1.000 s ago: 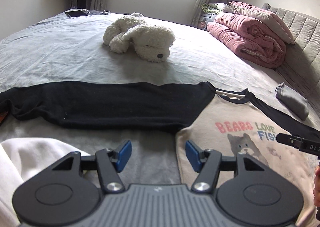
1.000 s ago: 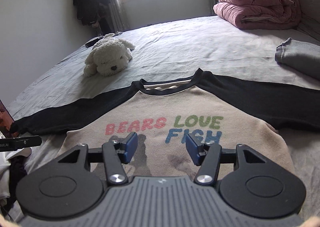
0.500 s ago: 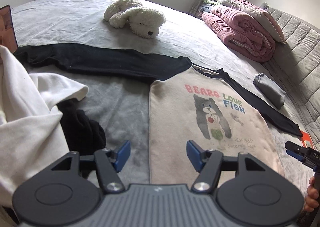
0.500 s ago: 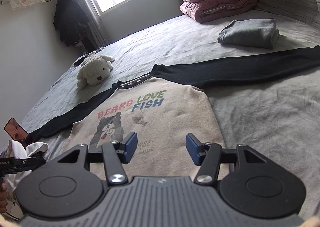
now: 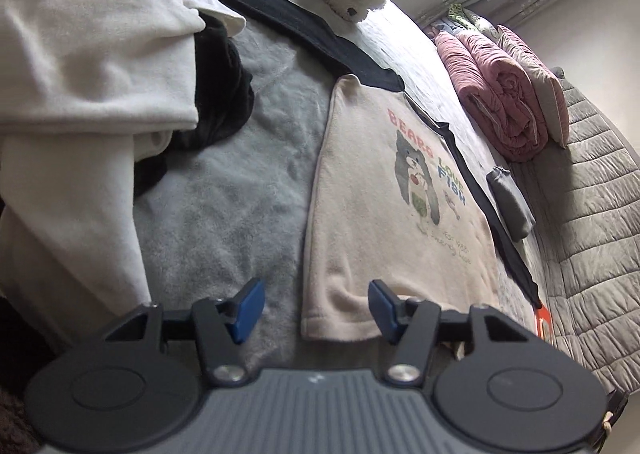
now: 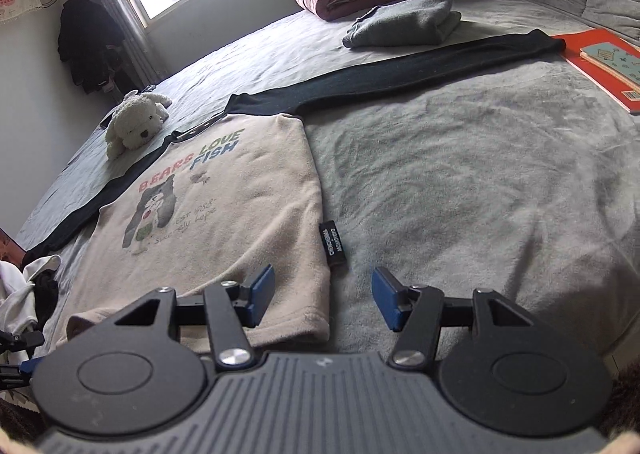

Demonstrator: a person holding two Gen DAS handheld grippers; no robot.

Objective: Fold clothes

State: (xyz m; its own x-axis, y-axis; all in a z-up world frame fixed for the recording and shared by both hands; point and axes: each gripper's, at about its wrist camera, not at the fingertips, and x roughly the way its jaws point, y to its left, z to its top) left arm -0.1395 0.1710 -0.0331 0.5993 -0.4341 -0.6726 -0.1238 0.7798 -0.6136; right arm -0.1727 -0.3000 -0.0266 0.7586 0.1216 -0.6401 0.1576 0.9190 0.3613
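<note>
on the grey bed [image 6: 460, 181] lie one cream sweatshirt [image 6: 224, 221] spread flat, reading "bears love fish", one plush dog [image 6: 134, 123] and one folded grey garment [image 6: 400, 26]. the left gripper [image 5: 316, 308] is closing, unclenched, over the hem's corner; the right gripper [image 6: 324, 296] stands unclenched, gripping nothing.

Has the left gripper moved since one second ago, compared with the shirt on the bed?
Yes. The left gripper has come back from the sleeve to the shirt hem corner.

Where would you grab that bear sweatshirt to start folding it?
Probably the bear sweatshirt by its two bottom hem corners, coming in from the near bed edge. It lies flat, front up, and each hand-held gripper, left and right, already straddles a corner.
</note>
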